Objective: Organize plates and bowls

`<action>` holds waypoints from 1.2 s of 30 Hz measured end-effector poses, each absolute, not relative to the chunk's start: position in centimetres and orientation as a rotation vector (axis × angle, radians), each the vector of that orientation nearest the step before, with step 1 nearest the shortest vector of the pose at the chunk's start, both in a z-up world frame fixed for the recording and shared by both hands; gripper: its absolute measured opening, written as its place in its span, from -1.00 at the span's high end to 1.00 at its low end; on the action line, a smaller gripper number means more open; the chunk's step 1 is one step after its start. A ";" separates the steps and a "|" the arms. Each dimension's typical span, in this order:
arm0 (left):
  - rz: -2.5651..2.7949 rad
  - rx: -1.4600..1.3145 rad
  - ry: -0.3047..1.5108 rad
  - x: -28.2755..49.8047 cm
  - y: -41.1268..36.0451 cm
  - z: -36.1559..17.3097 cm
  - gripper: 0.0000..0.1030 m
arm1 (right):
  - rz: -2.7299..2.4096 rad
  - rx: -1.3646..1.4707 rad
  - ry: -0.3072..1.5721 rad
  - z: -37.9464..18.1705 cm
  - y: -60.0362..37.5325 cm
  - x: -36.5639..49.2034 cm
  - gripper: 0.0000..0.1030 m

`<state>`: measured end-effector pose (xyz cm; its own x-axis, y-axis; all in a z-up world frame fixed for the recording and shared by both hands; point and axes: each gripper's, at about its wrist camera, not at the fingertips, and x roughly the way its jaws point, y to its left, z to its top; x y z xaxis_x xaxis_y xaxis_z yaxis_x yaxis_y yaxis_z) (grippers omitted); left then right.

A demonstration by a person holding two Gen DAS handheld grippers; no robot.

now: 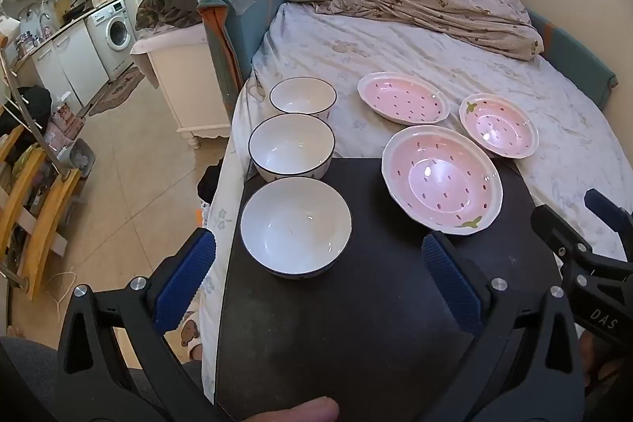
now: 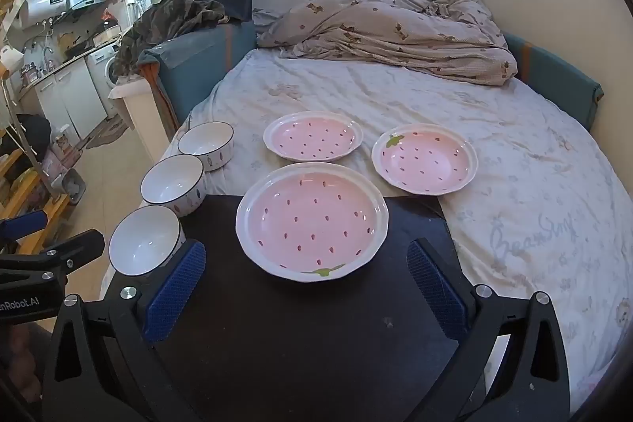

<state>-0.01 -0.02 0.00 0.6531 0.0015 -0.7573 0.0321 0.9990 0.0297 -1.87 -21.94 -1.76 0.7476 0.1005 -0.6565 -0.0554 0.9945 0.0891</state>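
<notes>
Nothing is stacked yet, as far as I can judge: all 6 pieces lie apart, so the whole job is left. My left gripper [image 1: 316, 279] hangs with its jaws spread wide and holding nothing, lined up on the nearest bowl [image 1: 296, 226]. My right gripper [image 2: 306, 287] is likewise spread and holding nothing, facing the nearest plate [image 2: 311, 221].

The 3 bowls run in a line on my left. The nearest sits on the black board [image 1: 376, 303], the middle bowl [image 1: 291, 146] straddles the board's far edge, and the far bowl [image 1: 303, 96] rests on the bed sheet [image 1: 395, 50]. They are white, deep, with a thin dark rim and small prints on the outside.

The 3 plates are on my right. The nearest lies on the board, the far plate [image 2: 313, 136] and the right plate [image 2: 425, 158] on the sheet. All 3 are shallow, pink inside with dark seed spots, a white scalloped rim and a green leaf mark, like strawberries. I would nest the bowls and pile the plates.
</notes>
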 end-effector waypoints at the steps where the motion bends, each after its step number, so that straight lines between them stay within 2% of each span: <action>1: -0.017 0.042 0.860 0.0 0.0 0.0 -1.00 | 0.087 0.067 0.721 -1.8 -21.9 -1.9 -1.00; 36: -0.015 0.041 0.865 -0.2 0.0 -0.2 -1.00 | 0.082 0.070 0.724 -1.9 -22.1 -1.7 -1.00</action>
